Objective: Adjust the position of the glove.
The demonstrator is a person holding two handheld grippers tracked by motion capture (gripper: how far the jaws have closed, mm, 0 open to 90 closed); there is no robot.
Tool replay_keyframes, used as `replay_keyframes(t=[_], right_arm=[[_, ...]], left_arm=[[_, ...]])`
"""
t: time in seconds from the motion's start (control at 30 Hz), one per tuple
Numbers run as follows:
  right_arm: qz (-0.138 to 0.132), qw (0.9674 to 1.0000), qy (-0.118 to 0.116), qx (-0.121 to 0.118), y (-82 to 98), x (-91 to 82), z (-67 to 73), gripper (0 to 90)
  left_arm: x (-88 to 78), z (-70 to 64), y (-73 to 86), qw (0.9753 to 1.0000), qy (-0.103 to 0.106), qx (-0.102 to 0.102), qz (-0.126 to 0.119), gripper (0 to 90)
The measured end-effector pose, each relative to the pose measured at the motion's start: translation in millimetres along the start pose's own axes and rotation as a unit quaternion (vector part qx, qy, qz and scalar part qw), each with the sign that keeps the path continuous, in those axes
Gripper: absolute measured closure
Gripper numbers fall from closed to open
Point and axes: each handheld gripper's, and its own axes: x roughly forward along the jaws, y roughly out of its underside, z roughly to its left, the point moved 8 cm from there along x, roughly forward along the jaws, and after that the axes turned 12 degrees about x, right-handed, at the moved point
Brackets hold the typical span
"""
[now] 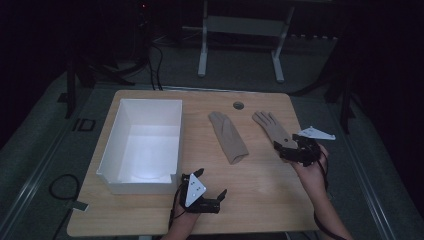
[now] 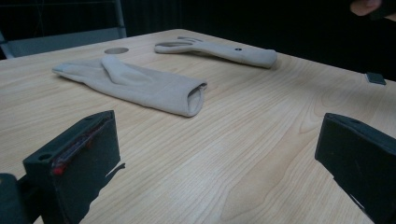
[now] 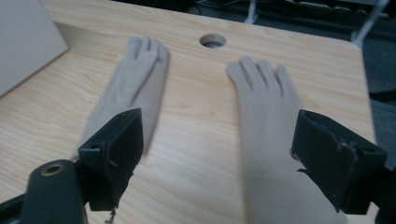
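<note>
Lying on counter [image 1: 260, 175]: two beige gloves, apart from each other, beside a white box.
Left glove [image 1: 228, 136]: lying flat near the middle of the counter, thumb folded over the palm, cuff opening facing the person; in the left gripper view [image 2: 135, 84] it is sitting ahead of the jaws.
Right glove [image 1: 271, 127]: lying spread, fingers pointing toward the far edge, cuff end reaching under the right claw.
White box [image 1: 142, 145]: sitting open-topped on the counter's left part, well apart from the gloves.
Round hole [image 1: 238, 105]: showing in the counter near the far edge, between the two gloves' fingertips.
Left claw [image 1: 212, 187]: hovering near the counter's near edge, just right of the box corner; jaws standing wide apart over bare wood.
Right claw [image 1: 286, 147]: sitting at the right glove's cuff; in the right gripper view [image 3: 219, 163] the jaws are standing spread, the right glove [image 3: 266, 130] running up between them, not pinched.
</note>
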Motion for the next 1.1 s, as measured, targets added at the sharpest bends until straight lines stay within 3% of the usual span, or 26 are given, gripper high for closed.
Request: replay_keyframes(t=[0.33,0.43,0.53,0.7,0.83,1.1], right_arm=[[0.01,0.9996,-0.018,-0.019,-15.8,25.3,20.6,17.2],[0.011,0.9984,-0.046,-0.031,-20.2,33.7,34.6,17.2],[0.013,0.9973,-0.06,-0.041,-22.4,39.7,45.5,17.2],[0.021,0.9966,-0.067,-0.042,-24.9,51.7,56.1,17.2],[0.025,0.9947,-0.088,-0.047,-28.5,65.9,70.8,17.7],[0.038,0.9929,-0.103,-0.045,-29.9,91.6,85.2,20.2]], left_arm=[[0.2,-1.4,-0.3,1.0,0.003,0.003,0.0,0.2],[0.2,-0.9,-0.2,1.0,0.002,0.001,0.0,0.2],[0.5,-0.9,-0.1,1.0,0.0,0.002,0.001,0.2],[0.3,-1.8,-0.4,1.0,0.005,0.002,0.0,0.2],[0.2,-1.9,-0.3,1.0,0.005,0.003,0.0,0.2],[0.2,-1.8,-0.2,1.0,0.005,0.005,0.0,0.2]])
